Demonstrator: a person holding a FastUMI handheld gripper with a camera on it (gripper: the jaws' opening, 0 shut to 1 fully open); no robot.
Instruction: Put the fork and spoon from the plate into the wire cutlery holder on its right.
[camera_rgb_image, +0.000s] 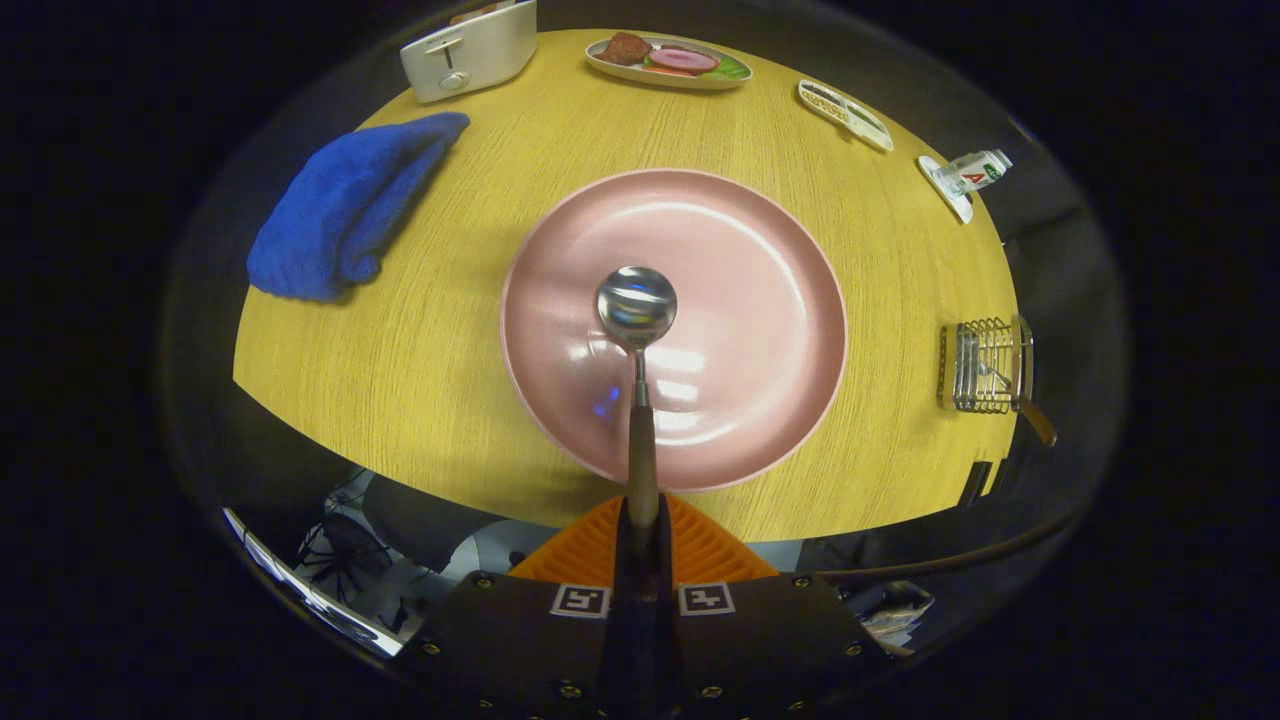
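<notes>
The gripper (641, 520) was clamped on the spoon (637, 305) handle, the spoon pointing straight ahead over the plate (760, 300), while the holder (985, 366), with the fork (1030, 405) seemingly already in it, stood well off to the gripper's right on the bench (450, 330).

A blue towel (345, 210) is lying bunched on the wooden table (420, 350), ahead and to the left of the gripper. Far beyond it, a white toaster (468, 50) is sitting at the table's far edge. Farther right, a tray of food (668, 62) (meat and greens, it seems), a narrow divided dish (845, 115) and a small carton (970, 172) are lining that far edge.
</notes>
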